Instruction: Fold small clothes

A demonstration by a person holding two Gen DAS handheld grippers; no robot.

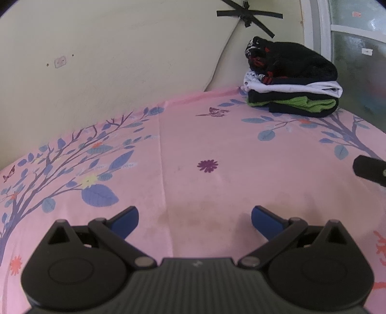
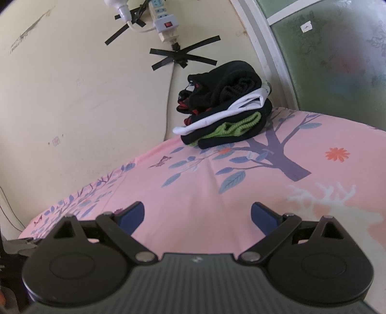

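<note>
We note the stack of folded clothes at the far corner of the bed, against the wall and the window frame; its long axis runs along the far edge, and it lies ahead and to the right of the left gripper, almost straight ahead of the right gripper, which we judge nearer. Both grippers hover wide open and empty over the pink floral sheet. No unfolded garment shows between fingers and stack; a power strip hangs taped above.
</note>
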